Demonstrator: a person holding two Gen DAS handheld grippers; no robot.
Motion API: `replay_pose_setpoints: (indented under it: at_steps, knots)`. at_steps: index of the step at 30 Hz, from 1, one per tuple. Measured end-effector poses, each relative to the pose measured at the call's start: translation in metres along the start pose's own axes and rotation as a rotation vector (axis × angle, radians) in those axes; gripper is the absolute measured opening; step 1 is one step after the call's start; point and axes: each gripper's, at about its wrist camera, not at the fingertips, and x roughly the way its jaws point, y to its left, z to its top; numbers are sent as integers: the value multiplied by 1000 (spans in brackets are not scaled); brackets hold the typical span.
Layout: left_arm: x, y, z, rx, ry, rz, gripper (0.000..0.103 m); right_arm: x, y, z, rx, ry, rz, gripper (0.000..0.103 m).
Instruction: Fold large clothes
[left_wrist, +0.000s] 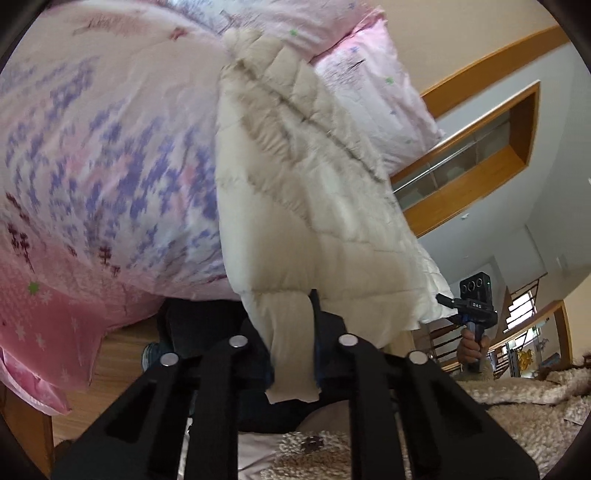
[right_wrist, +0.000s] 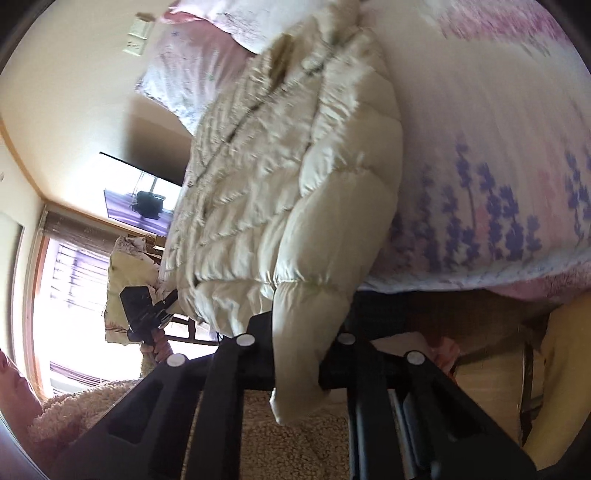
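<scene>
Because a fold needs two held corners, the left tongs (left_wrist: 291, 354) and right tongs (right_wrist: 295, 365) each pinched the cream puffer jacket's (left_wrist: 295, 177) hem, its body stretching toward twelve o'clock across the bed (left_wrist: 92, 147).

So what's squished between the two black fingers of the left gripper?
A fold of the cream puffy jacket. The left wrist view shows the left gripper pinching its edge, with the flowery pink bedcover behind.
</scene>
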Motion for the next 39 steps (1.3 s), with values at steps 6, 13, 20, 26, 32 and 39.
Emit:
replay_pose_setpoints:
  at_steps: [6,13,20,26,32,39]
  knots:
    - [-30,-24,20,46,-144,-52,9,-23,41,14,-107,-147,5,11]
    - [-45,-41,51,76,-247,-61,9,-57,71,32,-168,-393,22,10]
    - [-55,-52,80,85,-329,-46,9,-76,85,48,-195,-563,-3,10]
    - [-52,-66,99,136,-380,14,9,-72,107,58,-265,-650,-81,10]
    - [-50,-69,121,141,-400,23,9,-71,116,75,-291,-694,-98,10]
    - [-47,-78,146,165,-426,49,9,-68,131,89,-340,-739,-138,10]
